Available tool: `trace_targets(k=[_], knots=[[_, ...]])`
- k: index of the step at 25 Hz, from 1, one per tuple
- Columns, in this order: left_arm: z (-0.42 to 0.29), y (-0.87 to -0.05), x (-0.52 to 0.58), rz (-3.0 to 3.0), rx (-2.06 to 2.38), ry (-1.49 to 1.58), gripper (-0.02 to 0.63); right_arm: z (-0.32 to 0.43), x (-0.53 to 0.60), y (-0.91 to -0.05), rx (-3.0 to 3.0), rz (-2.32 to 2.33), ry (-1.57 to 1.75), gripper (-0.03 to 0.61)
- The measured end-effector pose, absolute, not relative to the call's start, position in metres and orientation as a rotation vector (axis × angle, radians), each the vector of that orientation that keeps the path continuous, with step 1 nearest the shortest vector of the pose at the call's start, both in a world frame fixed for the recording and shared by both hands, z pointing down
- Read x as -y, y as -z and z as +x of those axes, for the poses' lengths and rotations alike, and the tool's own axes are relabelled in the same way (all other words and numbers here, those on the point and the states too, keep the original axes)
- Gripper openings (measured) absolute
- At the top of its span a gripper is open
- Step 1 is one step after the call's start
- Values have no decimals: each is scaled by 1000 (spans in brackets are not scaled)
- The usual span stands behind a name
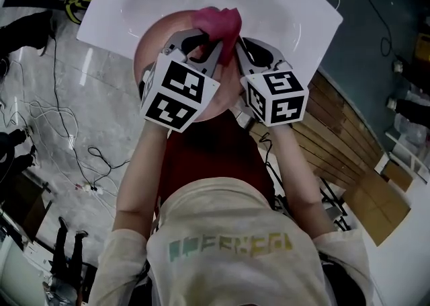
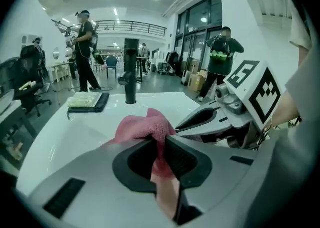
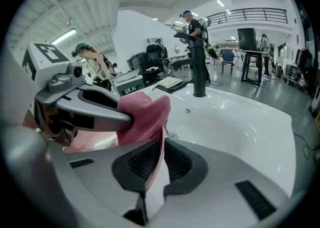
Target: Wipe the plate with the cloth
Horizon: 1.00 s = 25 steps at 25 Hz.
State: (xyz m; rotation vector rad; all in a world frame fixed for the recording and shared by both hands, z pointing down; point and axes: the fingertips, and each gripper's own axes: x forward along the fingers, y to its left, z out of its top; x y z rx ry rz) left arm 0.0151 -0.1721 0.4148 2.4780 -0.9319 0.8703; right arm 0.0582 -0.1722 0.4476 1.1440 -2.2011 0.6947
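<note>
Pinching a bunched fold of the cloth (image 2: 142,124), the left hand-held gripper (image 2: 161,146) has its two dark ribbed pads pressed close on the fabric, with no free gap between them. The cloth is pink-red, soft and fluffy like terry, and it swells out in a rounded lump above the jaw tips. The right hand-held gripper (image 3: 161,144) is closed too, on a thin, smooth, pale pink edge, which is the rim of the plate (image 1: 149,61); this edge runs down through the narrow slit between the grooved pads. Both grippers have grey, matt, curved bodies, and each one carries a white cube with black square markers. In the head view the plate is a round pink disc held over the sink (image 1: 282,3), and the cloth lies against its far part, between the two pairs of jaws. The sink is white, glossy and smoothly hollowed. At its back edge stands a black, straight, cylindrical faucet (image 3: 199,66)
</note>
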Motion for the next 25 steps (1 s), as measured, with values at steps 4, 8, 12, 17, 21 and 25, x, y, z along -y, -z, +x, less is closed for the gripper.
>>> trace_targets(k=[4,8,12,17,21,25], knots=[[15,-428,178,2452,966,-953,61,58,172,-450,2213,1141,-703,56],[6,-434,181,2414,1005,-1007,60,58,172,-451,2214,1135,-700,55],[-7,-434,183,2386,1059,-1049,60,59,173,-451,2212,1129,-695,56],[-30,-434,183,2341,1125,-1069,61,58,173,-451,2208,1118,-687,56],[-47,-435,182,2303,1179,-1085,61,58,173,-451,2206,1115,-685,57],[-64,-433,178,2268,1235,-1094,60,58,171,-451,2205,1115,-689,57]])
